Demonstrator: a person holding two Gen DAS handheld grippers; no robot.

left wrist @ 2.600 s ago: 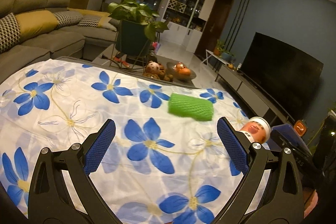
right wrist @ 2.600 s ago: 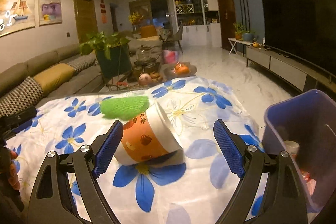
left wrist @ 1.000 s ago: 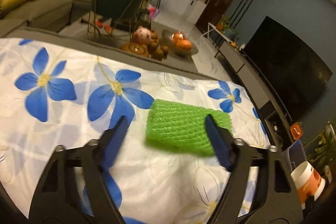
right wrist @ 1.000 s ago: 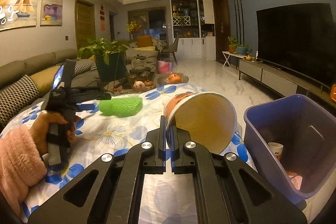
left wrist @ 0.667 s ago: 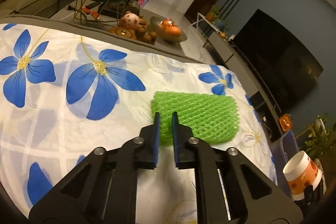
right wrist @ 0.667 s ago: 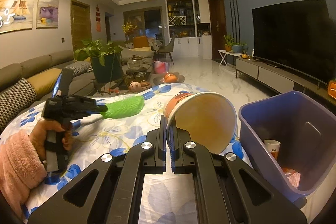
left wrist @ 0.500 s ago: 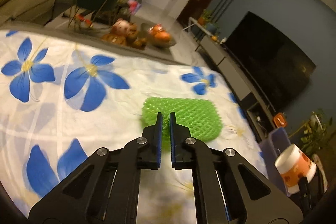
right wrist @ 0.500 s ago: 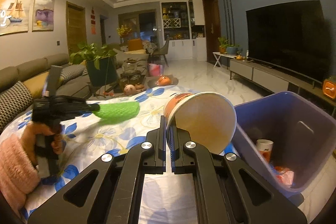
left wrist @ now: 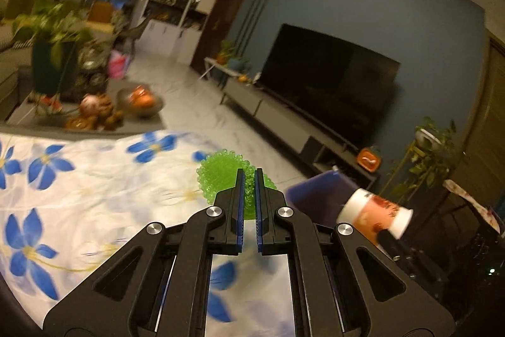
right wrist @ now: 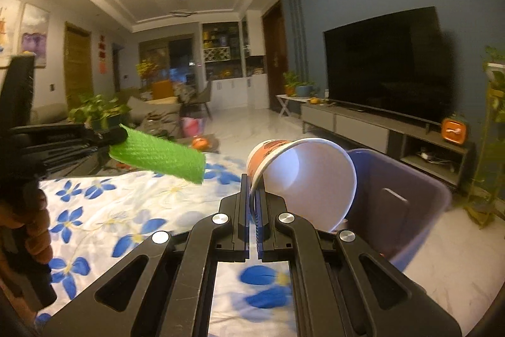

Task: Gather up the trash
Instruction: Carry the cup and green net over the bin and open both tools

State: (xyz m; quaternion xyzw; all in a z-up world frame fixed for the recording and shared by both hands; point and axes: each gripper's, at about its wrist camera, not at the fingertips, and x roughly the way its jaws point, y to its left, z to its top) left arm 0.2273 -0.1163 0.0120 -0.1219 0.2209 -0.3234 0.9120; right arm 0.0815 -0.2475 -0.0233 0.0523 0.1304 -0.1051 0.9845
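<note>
My right gripper (right wrist: 251, 183) has its jaws pinching only the cup (right wrist: 303, 179) rim at frame centre, and my left gripper (left wrist: 249, 182) nips the foam sleeve (right wrist: 157, 154); either could slip short of the bin (right wrist: 410, 204).

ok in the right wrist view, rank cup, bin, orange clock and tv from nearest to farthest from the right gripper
1. cup, clamped by its rim in the right gripper.
2. bin, just behind the cup, to the right.
3. orange clock, on the tv stand, far right.
4. tv, on the blue wall behind.
</note>
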